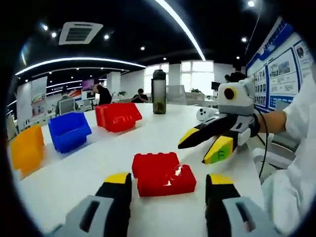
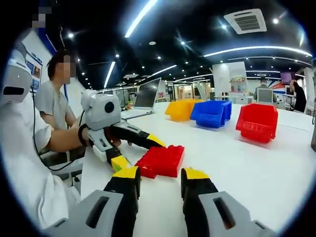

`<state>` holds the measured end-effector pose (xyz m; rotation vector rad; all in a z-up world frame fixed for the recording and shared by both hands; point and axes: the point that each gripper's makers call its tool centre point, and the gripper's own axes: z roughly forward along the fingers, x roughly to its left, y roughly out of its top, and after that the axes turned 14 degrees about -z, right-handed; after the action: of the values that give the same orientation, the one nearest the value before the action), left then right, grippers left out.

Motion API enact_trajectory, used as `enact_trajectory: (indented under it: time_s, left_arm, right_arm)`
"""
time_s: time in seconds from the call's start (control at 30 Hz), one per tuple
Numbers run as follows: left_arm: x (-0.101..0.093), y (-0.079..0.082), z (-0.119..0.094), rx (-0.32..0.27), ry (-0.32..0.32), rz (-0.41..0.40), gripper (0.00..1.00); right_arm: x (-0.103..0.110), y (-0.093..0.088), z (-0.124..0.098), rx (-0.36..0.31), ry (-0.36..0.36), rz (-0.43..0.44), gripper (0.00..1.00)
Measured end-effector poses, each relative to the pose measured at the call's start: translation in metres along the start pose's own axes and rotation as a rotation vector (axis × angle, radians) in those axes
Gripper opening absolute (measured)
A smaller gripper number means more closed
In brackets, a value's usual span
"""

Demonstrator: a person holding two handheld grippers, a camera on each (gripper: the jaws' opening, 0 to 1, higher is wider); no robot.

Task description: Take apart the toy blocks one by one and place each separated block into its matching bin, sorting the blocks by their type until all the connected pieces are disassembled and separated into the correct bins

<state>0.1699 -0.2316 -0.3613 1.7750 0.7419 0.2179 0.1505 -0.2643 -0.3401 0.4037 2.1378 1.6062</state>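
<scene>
Left gripper view: left gripper [image 1: 168,190] jaws wide, red blocks [image 1: 162,174] on the table [image 1: 98,163] between its tips. Right gripper [image 1: 210,145] just beyond, spread, empty.

Right gripper view: right gripper [image 2: 160,180] wide; red blocks [image 2: 162,160] just ahead. Left gripper [image 2: 138,150] touching them. Bins: yellow bin [image 2: 180,109], blue bin [image 2: 211,113], red bin [image 2: 256,123] well beyond.

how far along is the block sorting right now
Nothing looks sorted; what shows of the red bin and blue bin looks empty. In hand: nothing. The left gripper and right gripper are open around the joined red blocks on the table. Left: separating and binning.
</scene>
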Motion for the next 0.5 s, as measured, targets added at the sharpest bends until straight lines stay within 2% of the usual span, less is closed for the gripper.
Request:
enact_trajectory:
  time_s: [0.03, 0.33, 0.5]
  left_arm:
    - [0.004, 0.001, 0.000, -0.002, 0.004, 0.001, 0.47]
    - [-0.006, 0.006, -0.002, -0.027, -0.027, -0.006, 0.46]
    - [-0.004, 0.006, -0.013, -0.041, -0.020, -0.021, 0.45]
  right_arm:
    - [0.000, 0.000, 0.000, -0.001, 0.000, 0.001, 0.34]
    - [0.002, 0.002, 0.000, -0.005, -0.001, 0.007, 0.34]
    - [0.005, 0.002, 0.000, -0.005, 0.001, 0.008, 0.34]
